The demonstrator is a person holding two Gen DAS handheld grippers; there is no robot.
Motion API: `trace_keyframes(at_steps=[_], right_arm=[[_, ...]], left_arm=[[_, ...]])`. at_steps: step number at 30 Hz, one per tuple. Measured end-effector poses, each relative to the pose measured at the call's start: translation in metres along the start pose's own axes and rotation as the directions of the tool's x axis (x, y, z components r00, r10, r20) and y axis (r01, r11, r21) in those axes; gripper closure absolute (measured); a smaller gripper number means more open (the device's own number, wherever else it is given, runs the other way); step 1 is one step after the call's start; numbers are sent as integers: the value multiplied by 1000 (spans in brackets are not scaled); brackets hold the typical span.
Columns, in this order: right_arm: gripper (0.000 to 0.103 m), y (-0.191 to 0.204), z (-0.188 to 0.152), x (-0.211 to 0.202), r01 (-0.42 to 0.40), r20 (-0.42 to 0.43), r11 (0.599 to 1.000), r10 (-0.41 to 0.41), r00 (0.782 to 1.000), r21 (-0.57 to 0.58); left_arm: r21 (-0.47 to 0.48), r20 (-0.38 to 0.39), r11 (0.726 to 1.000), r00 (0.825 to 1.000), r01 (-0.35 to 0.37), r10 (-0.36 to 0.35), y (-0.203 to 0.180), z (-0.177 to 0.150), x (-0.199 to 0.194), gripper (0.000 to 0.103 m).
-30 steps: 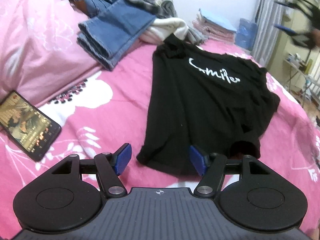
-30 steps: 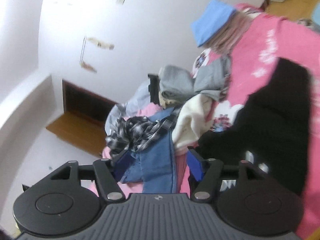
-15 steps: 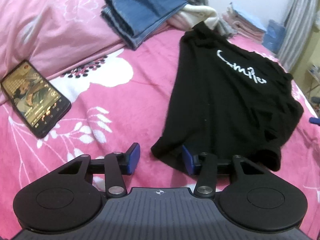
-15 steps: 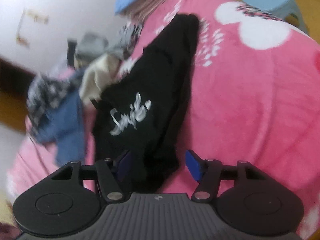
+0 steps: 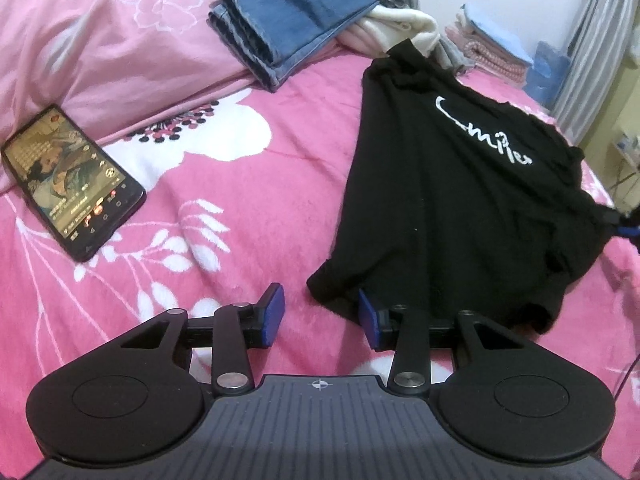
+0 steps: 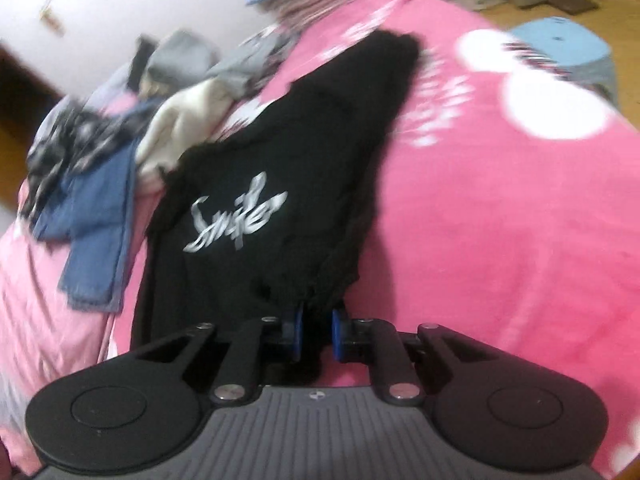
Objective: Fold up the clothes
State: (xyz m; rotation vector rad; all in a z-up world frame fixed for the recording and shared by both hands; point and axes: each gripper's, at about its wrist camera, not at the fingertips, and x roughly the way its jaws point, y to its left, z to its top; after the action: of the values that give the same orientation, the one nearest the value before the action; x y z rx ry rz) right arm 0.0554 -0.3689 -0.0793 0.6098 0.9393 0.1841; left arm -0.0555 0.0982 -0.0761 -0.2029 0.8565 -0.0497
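Surface: pink floral bedspread (image 5: pixel 248 184), wall and curtain behind it.
Task item: black shirt (image 5: pixel 448 200) with white script, lying spread but rumpled at centre-right of the left wrist view; far end at 12 o'clock touches a cream garment (image 5: pixel 400 28).
Left gripper (image 5: pixel 320 314): jaws closing, part-way apart; right pad sits at the shirt's near hem corner, left pad over bare bedspread. No cloth pinched between them.
Right gripper (image 6: pixel 317 332): jaws closing and nearly together, a bunch of black fabric caught between the blue pads.
Risk 1: left jaws may close on nothing or only on bedspread, since the hem lies at one pad, not between both.
Risk 2: right grip holds a gathered wad, so the lift may drag the shirt crooked and fold unevenly.
Risk 3: far end could snag the cream garment or folded jeans (image 5: pixel 288 20) at 11 o'clock.
Risk 4: phone (image 5: pixel 74 184) at 9 o'clock could be swept if cloth swings that way.
Hidden: sleeves cannot be made out against black folds; how many layers the right pads hold is unclear.
Blur: right wrist view is smeared; pile at 10 o'clock unreadable.
Cut off: right gripper shows only as a blue tip at 3 o'clock in the left wrist view.
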Motion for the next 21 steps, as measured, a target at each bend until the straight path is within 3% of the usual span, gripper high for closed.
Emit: trace_keyframes(at_steps=[3, 4, 8, 11, 14, 16, 17, 19, 21], right_arm=[[89, -19, -1, -12, 58, 33, 997, -60, 998, 53], [96, -24, 0, -16, 90, 49, 994, -93, 994, 64], [96, -47, 4, -30, 180, 107, 973, -197, 975, 146], [94, -54, 6, -47, 190, 162, 965, -219, 962, 180], [92, -21, 0, -55, 132, 178, 991, -128, 976, -12], [81, 15, -13, -48, 45, 112, 978, -22, 993, -205], [77, 36, -21, -42, -14, 55, 952, 32, 998, -306], [65, 76, -48, -28, -134, -73, 864, 113, 991, -485], [64, 120, -87, -10, -274, -230, 712, 161, 960, -646]], left_arm=[[-13, 12, 1000, 1000, 25, -25, 3, 0, -4, 62], [-17, 17, 999, 999, 35, -35, 3, 0, -6, 61], [-18, 36, 997, 997, 75, -74, 3, 1, -11, 60], [10, 55, 996, 995, 84, -84, 1, 2, -14, 58], [22, 72, 996, 993, 89, -90, 2, 6, -12, 58], [13, 77, 995, 992, 96, -97, 6, 9, -9, 58], [-2, 76, 995, 992, 104, -104, 9, 11, -7, 58], [-39, 68, 992, 991, 122, -119, 15, 14, -4, 59], [-81, 65, 987, 989, 138, -133, 21, 17, -1, 61]])
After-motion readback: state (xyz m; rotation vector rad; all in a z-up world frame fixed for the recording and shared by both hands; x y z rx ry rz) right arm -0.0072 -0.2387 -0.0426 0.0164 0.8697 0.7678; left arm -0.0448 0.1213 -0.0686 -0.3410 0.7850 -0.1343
